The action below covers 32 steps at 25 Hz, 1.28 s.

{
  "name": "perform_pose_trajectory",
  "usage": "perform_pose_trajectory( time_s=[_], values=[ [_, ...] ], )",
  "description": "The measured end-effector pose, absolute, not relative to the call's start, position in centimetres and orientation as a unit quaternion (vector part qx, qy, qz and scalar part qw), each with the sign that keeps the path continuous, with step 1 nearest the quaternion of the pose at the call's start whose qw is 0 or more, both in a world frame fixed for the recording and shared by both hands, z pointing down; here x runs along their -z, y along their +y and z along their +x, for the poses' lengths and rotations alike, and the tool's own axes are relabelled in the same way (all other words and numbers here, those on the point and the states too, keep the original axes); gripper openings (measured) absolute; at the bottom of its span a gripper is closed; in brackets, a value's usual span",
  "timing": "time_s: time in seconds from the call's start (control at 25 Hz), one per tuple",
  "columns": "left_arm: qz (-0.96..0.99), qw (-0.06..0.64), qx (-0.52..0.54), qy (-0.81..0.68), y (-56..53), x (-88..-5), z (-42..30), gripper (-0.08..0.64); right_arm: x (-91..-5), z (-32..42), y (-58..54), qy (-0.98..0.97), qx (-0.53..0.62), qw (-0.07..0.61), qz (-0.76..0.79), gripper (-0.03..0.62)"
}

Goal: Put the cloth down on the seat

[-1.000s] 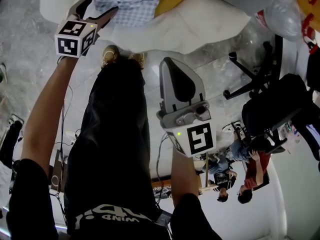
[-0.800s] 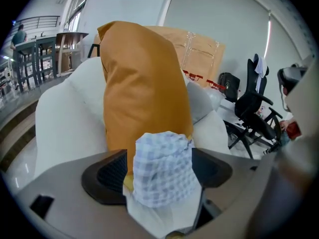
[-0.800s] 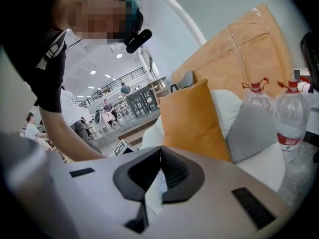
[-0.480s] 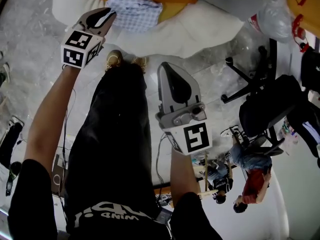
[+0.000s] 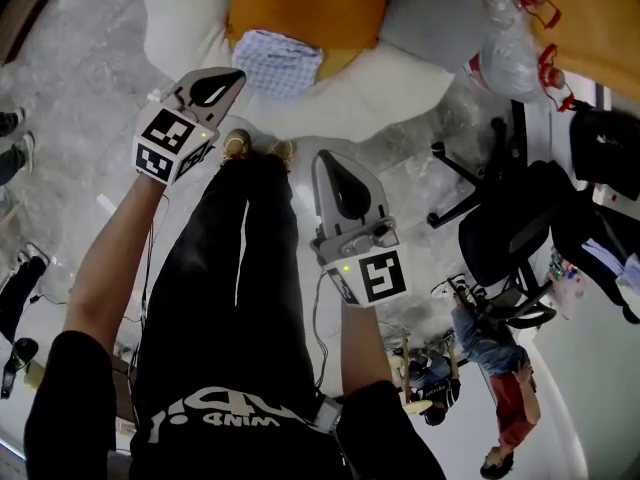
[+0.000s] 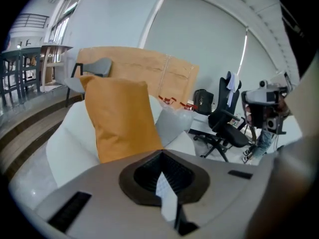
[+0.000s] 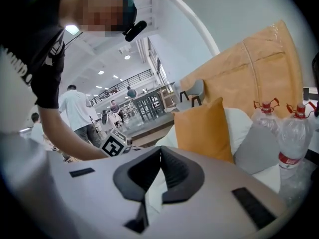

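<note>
A blue-and-white checked cloth (image 5: pixel 283 63) lies crumpled on the white seat (image 5: pixel 400 78), against the orange cushion (image 5: pixel 310 8). My left gripper (image 5: pixel 232 76) is shut and empty, a short way below and left of the cloth and apart from it. In the left gripper view its closed jaws (image 6: pixel 160 156) face the orange cushion (image 6: pixel 122 118) and the white seat (image 6: pixel 65 138); the cloth is hidden there. My right gripper (image 5: pixel 326 158) is shut with nothing in it, above the floor near the seat's front edge. The right gripper view shows its jaws (image 7: pixel 160 151) closed.
A grey cushion (image 5: pixel 430 23) and plastic water bottles (image 5: pixel 510 38) rest on the seat's right side. A black office chair (image 5: pixel 500 228) stands on the marble floor to the right. The person's legs and shoes (image 5: pixel 235 143) are below the seat. Other people (image 5: pixel 490 358) are at lower right.
The left gripper's jaws were open beside the cloth and are now closed. That gripper has drawn back from the cloth, which stays on the seat. The right gripper has hardly moved.
</note>
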<state>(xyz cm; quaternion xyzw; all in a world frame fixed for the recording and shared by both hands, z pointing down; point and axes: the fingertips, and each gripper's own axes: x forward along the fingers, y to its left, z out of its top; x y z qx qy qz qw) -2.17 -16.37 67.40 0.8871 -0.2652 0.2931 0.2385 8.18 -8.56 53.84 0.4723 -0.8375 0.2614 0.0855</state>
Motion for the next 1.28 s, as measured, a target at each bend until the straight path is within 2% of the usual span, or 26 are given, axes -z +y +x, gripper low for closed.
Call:
perform_pose_trajectory(
  time_s=[0.76, 1.0, 1.28],
  values=[
    [0.932, 0.188, -0.109, -0.291, -11.3, -31.4, -6.8, 0.006, -29.5, 3.6, -6.1, -0.872, -0.196, 0.019, 0.448, 0.021],
    [0.937, 0.183, -0.072, -0.290, -9.2, -24.4, -7.8, 0.006, -24.8, 1.4, -4.0, -0.884, -0.185, 0.003, 0.429, 0.020],
    [0.946, 0.141, -0.051, -0.287, -6.9, -20.7, -8.8, 0.006, -22.4, -0.2, -2.6, -0.894, -0.152, -0.003, 0.420, 0.020]
  ],
)
